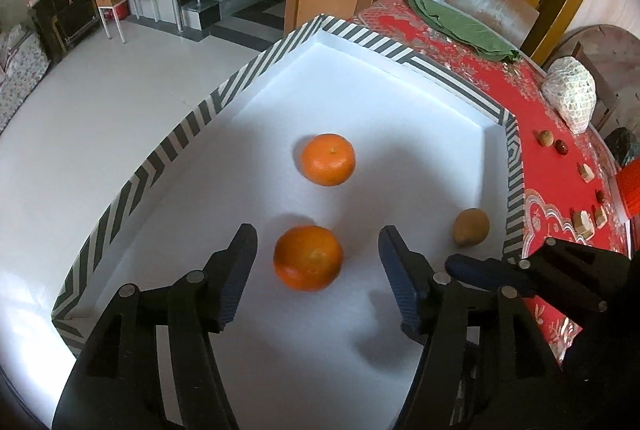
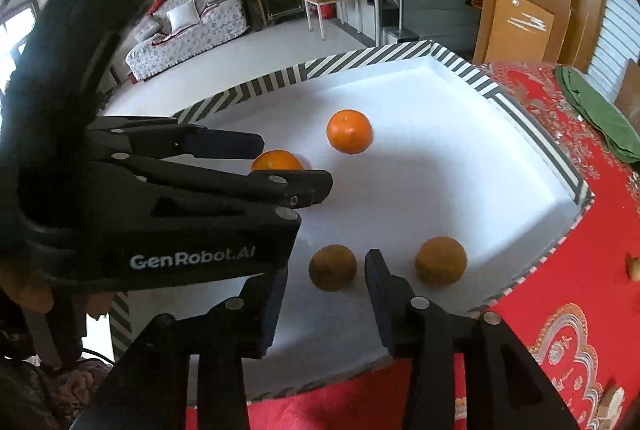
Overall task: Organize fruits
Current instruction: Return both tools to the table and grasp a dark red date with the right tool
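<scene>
A white tray with a striped rim (image 1: 168,150) (image 2: 360,54) lies on a red cloth. It holds two oranges and two small brown fruits. My left gripper (image 1: 316,242) is open just above the tray, its fingers either side of the near orange (image 1: 308,257) (image 2: 276,160) without touching it. The far orange (image 1: 328,159) (image 2: 349,131) lies beyond. My right gripper (image 2: 326,266) is open over the tray's near edge, with one brown fruit (image 2: 332,267) between its fingertips and the other brown fruit (image 2: 441,260) (image 1: 471,227) to the right. The left gripper's body (image 2: 160,206) hides part of the tray.
The red patterned tablecloth (image 1: 560,198) carries small nuts and wooden blocks (image 1: 582,224), a white netted fruit (image 1: 570,96), a folded green cloth (image 1: 460,26) (image 2: 596,118) and a red-orange object (image 1: 631,190). Beyond the table are floor, stairs, a sofa (image 2: 188,26) and wooden doors.
</scene>
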Demonstrator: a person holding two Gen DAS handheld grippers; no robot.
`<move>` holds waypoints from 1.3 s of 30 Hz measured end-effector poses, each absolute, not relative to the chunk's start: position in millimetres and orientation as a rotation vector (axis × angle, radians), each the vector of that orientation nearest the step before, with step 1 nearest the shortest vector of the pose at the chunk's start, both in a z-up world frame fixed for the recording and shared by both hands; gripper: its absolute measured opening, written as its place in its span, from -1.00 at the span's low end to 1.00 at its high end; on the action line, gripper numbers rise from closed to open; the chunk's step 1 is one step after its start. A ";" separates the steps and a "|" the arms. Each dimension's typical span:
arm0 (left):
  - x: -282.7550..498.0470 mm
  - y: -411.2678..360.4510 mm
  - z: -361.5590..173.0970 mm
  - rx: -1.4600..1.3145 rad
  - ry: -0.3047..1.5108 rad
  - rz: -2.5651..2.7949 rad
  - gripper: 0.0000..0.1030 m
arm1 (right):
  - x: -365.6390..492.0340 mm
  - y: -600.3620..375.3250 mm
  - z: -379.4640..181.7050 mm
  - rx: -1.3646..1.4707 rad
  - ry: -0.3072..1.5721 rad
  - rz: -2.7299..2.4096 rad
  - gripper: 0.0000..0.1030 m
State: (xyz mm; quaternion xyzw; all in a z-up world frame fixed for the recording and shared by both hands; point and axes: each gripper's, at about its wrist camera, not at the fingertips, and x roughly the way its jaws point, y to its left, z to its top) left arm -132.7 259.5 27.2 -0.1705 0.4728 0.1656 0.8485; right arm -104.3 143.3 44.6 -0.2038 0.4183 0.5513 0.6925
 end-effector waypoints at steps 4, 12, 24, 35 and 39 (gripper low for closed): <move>-132.3 250.5 36.3 -0.339 0.973 0.342 0.23 | -98.0 121.5 54.9 -0.387 0.923 1.224 -0.24; -115.0 206.7 62.8 -0.291 0.925 0.249 0.23 | -74.5 52.7 75.2 -0.256 0.880 1.123 -0.20; -57.6 115.3 78.9 -0.261 0.916 0.024 0.23 | -30.0 -94.8 76.2 -0.072 0.855 0.812 -0.17; 21.8 79.5 59.8 -0.283 0.972 0.004 0.23 | 29.7 -138.0 66.7 -0.083 0.857 0.690 -0.15; 41.3 76.5 53.0 -0.270 0.978 0.037 0.23 | 61.4 -116.9 71.7 -0.173 0.845 0.721 -0.15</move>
